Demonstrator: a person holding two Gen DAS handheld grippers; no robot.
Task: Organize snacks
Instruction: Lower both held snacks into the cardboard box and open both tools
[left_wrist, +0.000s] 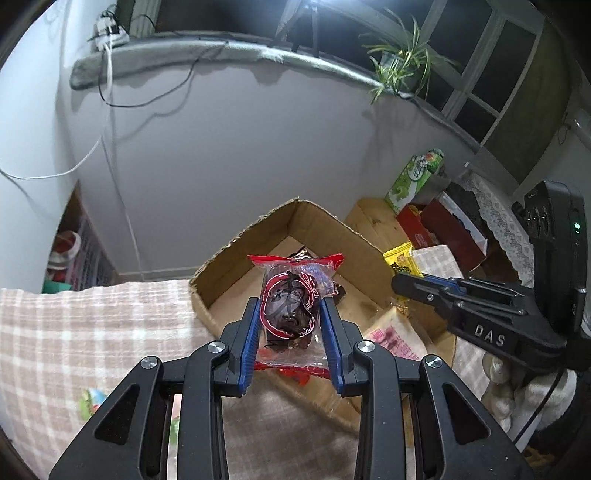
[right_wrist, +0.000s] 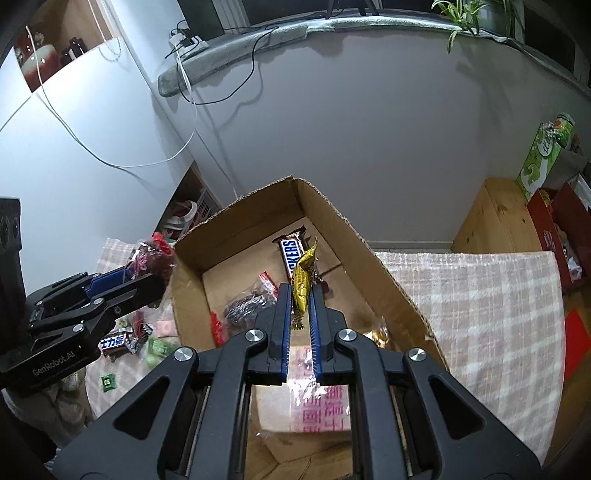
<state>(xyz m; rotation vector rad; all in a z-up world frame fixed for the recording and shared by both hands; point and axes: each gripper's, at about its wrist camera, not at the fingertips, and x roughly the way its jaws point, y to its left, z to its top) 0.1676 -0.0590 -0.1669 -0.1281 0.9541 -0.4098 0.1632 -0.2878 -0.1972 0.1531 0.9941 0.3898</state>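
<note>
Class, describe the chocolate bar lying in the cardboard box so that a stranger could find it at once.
Start at the open cardboard box on the checked cloth. Look to its far corner, where the Snickers bar lies on the box floor. Its brown wrapper with blue-and-white lettering sets it apart from the clear, red-edged packet nearby.

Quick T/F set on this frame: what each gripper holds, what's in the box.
1. The left gripper is shut on a red-edged clear packet of dark snack. True.
2. The right gripper is empty. False: it pinches a thin gold-yellow wrapper.
3. A brown Snickers bar lies in the open cardboard box. True.
4. The box is empty. False: several snacks lie inside.
</note>
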